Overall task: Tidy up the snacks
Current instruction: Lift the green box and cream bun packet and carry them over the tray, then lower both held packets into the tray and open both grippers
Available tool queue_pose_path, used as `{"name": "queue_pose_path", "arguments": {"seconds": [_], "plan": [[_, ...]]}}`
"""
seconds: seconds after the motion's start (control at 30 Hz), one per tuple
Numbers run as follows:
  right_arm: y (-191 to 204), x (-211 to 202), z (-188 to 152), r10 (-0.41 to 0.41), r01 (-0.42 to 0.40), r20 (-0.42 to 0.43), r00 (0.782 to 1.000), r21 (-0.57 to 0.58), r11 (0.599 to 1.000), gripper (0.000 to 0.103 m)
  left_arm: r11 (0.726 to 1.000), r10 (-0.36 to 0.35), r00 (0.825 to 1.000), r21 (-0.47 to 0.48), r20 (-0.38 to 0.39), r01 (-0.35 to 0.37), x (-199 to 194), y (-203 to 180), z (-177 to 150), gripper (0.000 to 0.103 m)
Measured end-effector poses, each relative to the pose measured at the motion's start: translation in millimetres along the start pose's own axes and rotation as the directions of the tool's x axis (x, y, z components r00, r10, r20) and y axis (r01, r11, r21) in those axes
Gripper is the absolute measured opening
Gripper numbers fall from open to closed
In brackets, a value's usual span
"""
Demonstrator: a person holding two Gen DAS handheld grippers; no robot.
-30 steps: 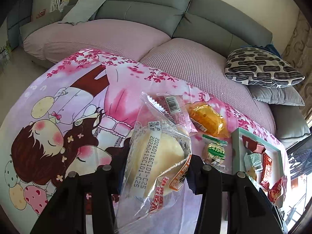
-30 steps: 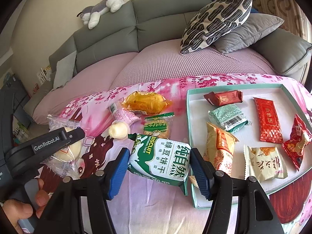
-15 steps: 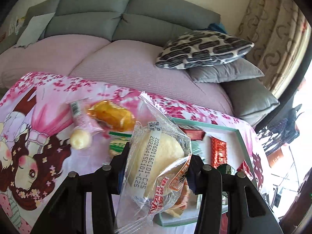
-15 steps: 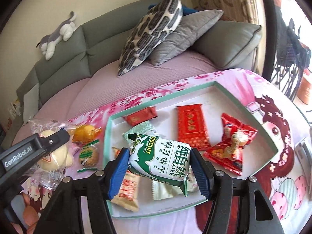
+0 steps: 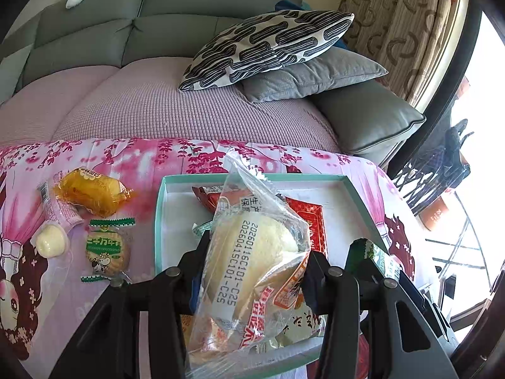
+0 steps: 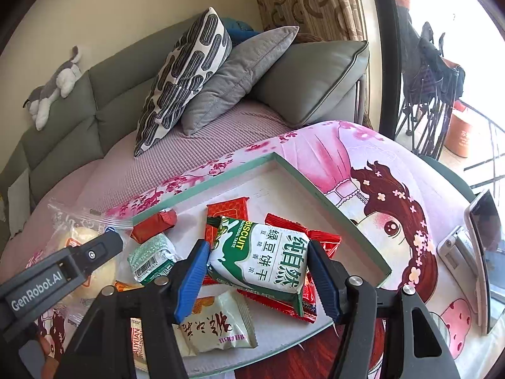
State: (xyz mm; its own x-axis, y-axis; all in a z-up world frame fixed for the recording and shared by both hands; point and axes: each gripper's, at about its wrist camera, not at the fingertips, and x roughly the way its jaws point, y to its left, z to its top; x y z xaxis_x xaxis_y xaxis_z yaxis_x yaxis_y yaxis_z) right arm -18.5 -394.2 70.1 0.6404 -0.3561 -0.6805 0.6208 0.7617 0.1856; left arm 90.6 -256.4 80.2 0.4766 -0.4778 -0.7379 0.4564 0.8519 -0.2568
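Note:
My left gripper (image 5: 255, 265) is shut on a clear-wrapped bun (image 5: 252, 252) and holds it above the near left part of the teal-rimmed tray (image 5: 159, 202). My right gripper (image 6: 258, 268) is shut on a green-and-white biscuit pack (image 6: 262, 262), held over the middle of the tray (image 6: 240, 167). The tray holds several wrapped snacks, among them a red pack (image 6: 227, 210) and a white one (image 6: 217, 325). The left gripper and its bun (image 6: 82, 252) show at the left of the right wrist view. Left of the tray lie an orange cake pack (image 5: 91, 194), a green-edged biscuit (image 5: 107, 249) and a pink pack (image 5: 58, 208).
The tray sits on a pink cartoon-print cloth (image 5: 28, 252). A sofa with a patterned pillow (image 5: 268, 47) stands behind. A phone on a stand (image 6: 479, 252) stands right of the tray. A window and a balcony rail lie further right.
Both grippers have swung right with their packs, from over the loose snacks on the cloth to over the tray. Both grips are unchanged.

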Motion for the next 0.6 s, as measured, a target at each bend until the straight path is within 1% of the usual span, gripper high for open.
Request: {"name": "queue_pose_path", "arguments": {"seconds": [0.1, 0.17, 0.27, 0.47, 0.6], "plan": [[1.5, 4.8, 2.4, -0.006, 0.006, 0.01, 1.0, -0.011, 1.0, 0.066, 1.0, 0.013, 1.0, 0.002, -0.011, -0.013, 7.2, 1.0, 5.3, 0.05], [4.2, 6.8, 7.2, -0.01, 0.011, 0.032, 0.999, -0.025, 1.0, 0.066, 1.0, 0.013, 1.0, 0.004, -0.018, -0.013, 11.2, 1.2, 7.7, 0.05], [5.6, 11.7, 13.0, 0.008, -0.007, 0.046, 0.999, -0.028, 1.0, 0.066, 1.0, 0.014, 1.0, 0.01, -0.024, -0.014, 17.1, 0.8, 12.0, 0.05], [9.1, 29.4, 9.4, 0.007, -0.006, 0.012, 1.0, -0.047, 0.999, 0.066, 1.0, 0.018, 0.999, 0.008, -0.048, -0.018, 37.5, -3.0, 18.7, 0.05], [13.9, 30.9, 7.5, 0.001, 0.0, 0.018, 1.0, -0.076, 0.997, 0.066, 1.0, 0.017, 0.997, 0.016, -0.075, -0.015, 49.6, -7.3, 17.8, 0.05]]}}
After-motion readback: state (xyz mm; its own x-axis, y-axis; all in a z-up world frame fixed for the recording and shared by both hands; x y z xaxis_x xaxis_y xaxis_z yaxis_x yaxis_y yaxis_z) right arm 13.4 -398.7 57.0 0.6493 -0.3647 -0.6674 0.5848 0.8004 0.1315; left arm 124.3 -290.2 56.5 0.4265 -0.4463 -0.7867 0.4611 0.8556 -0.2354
